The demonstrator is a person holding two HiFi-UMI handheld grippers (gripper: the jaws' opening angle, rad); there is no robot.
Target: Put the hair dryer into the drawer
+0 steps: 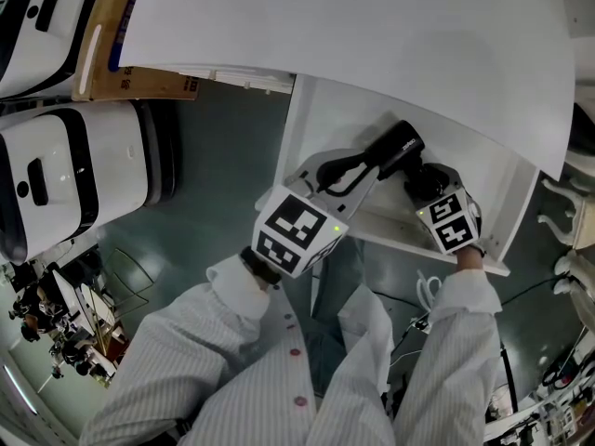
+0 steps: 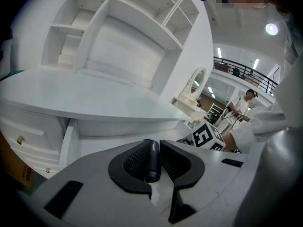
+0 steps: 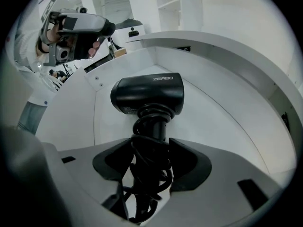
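1. The hair dryer [image 1: 398,149] [image 3: 149,93] is black, with its cord [image 3: 147,183] coiled round the handle. Its barrel hangs inside the outline of the open drawer [image 1: 321,124] [image 3: 213,122], over the white drawer floor. Whether it touches that floor I cannot tell.

2. The right hand-held gripper [image 1: 423,186] [image 3: 151,164] has its jaws closed on the cord-wrapped handle. It carries the dryer from the front side of the drawer, with the barrel pointing away from the person.

3. The left hand-held gripper [image 1: 358,170] [image 2: 152,160] sits just beside the dryer, above the drawer's near-left part. Its jaws are pressed together on a slim black rod-like piece [image 2: 152,157]. What that piece belongs to is not clear from any view.

4. The drawer is pulled out from under the curved white counter [image 1: 372,35] [image 2: 85,93], whose edge overhangs its back part. No other object shows on the visible part of the drawer floor around the dryer.

5. Further out, to the left on the floor, stand white machines [image 1: 74,175] and a cardboard box [image 1: 130,72], well apart from the work.

6. Progress, as I judge it:
   - The drawer is open and the dryer has been brought into it, so the carrying looks nearly done.
   - What appears left is to set the dryer down on the drawer floor, part the right jaws, and draw that gripper clear of the cord.
   - The loose coils could snag on the jaws at release.
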